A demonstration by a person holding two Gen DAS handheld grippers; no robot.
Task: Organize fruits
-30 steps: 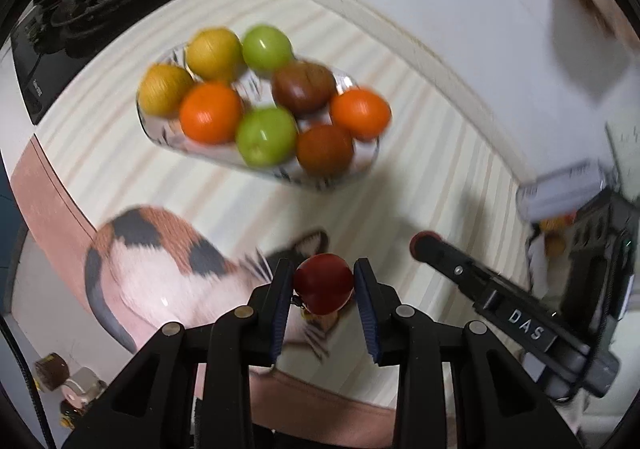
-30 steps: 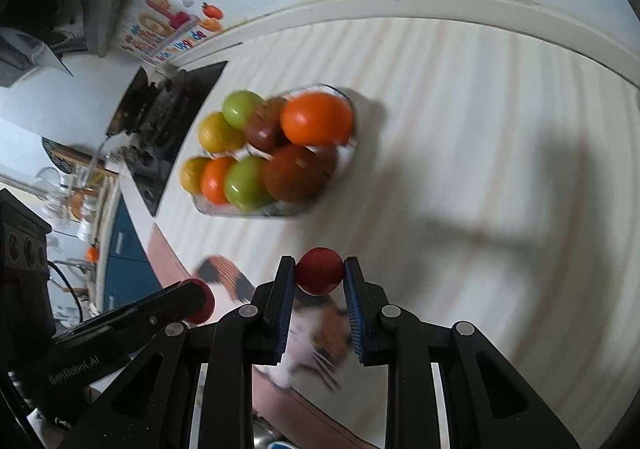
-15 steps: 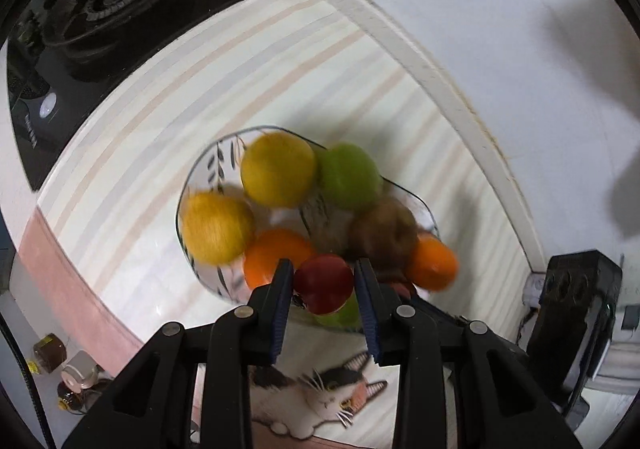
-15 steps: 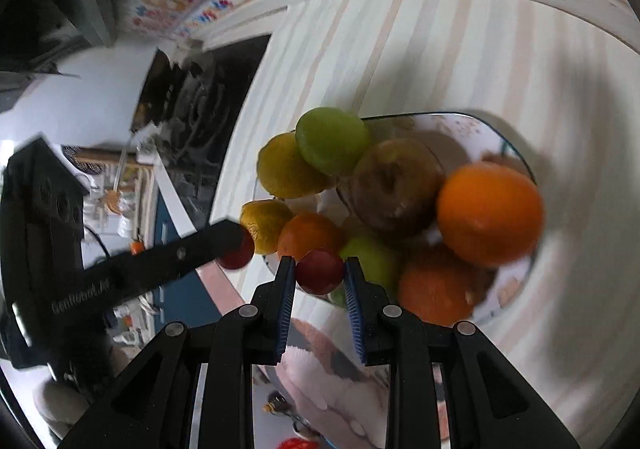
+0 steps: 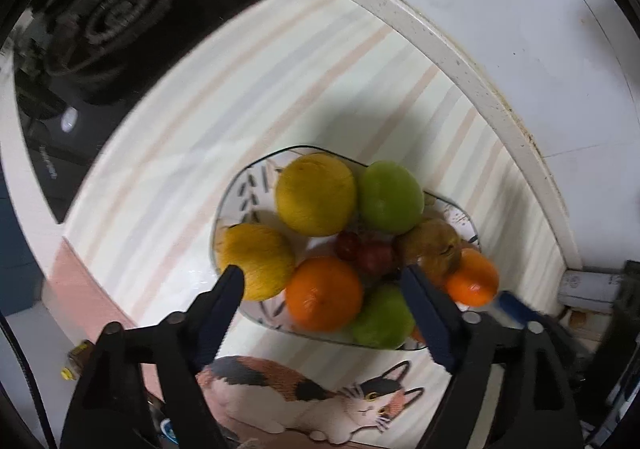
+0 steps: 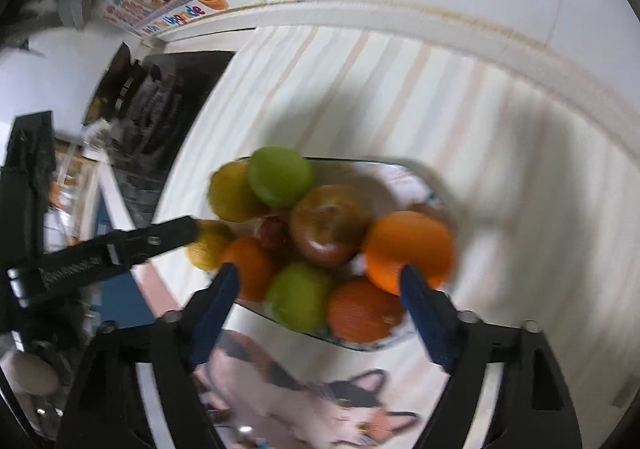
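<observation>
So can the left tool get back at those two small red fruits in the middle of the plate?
Probably yes: the left tool hangs open above the plate, and the small red fruits lie uncovered on top, though hemmed in by bigger fruit.

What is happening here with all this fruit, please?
A person with two handheld grippers is gathering fruit on a plate. Both the left gripper and the right gripper hang open and empty above it. Two small red fruits lie in the middle, among oranges, green and yellow fruits.
</observation>
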